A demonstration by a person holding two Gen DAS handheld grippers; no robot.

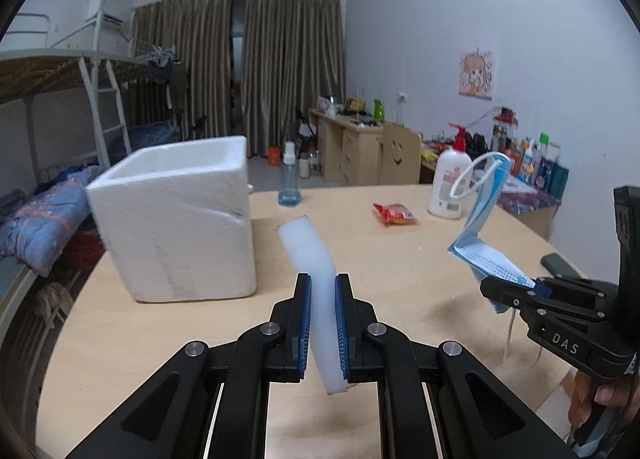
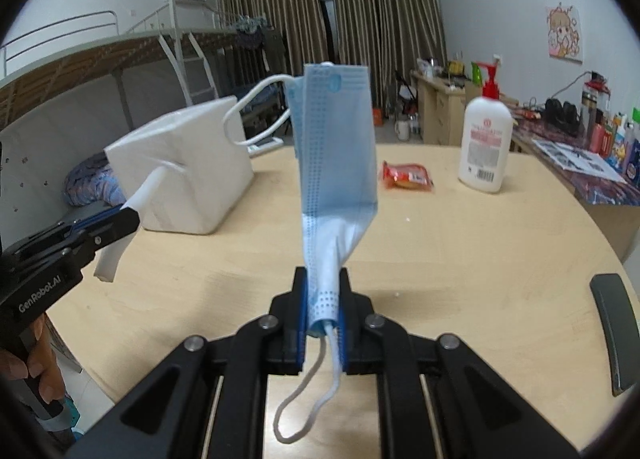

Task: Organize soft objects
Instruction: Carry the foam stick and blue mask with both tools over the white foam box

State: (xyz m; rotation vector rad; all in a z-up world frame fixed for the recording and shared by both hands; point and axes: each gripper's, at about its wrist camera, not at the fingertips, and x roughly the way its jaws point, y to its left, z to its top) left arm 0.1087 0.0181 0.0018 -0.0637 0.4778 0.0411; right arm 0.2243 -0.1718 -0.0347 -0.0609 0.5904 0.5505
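My left gripper (image 1: 323, 291) is shut on a bent white foam strip (image 1: 310, 247) and holds it above the round wooden table (image 1: 400, 259). It also shows in the right wrist view (image 2: 126, 215), at the left, with the strip (image 2: 144, 187). My right gripper (image 2: 323, 287) is shut on a blue face mask (image 2: 336, 139) that stands upright, ear loops dangling. The mask (image 1: 484, 215) and right gripper (image 1: 516, 291) show at the right of the left wrist view. A white foam box (image 1: 176, 215) stands open-topped on the table's left side (image 2: 188, 167).
A red snack packet (image 1: 394, 215) (image 2: 408, 177), a white pump bottle (image 1: 450, 183) (image 2: 486, 139) and a blue spray bottle (image 1: 290, 183) stand at the table's far side. A dark phone (image 1: 560, 265) (image 2: 614, 331) lies near the right edge. Bunk bed left, cluttered desks behind.
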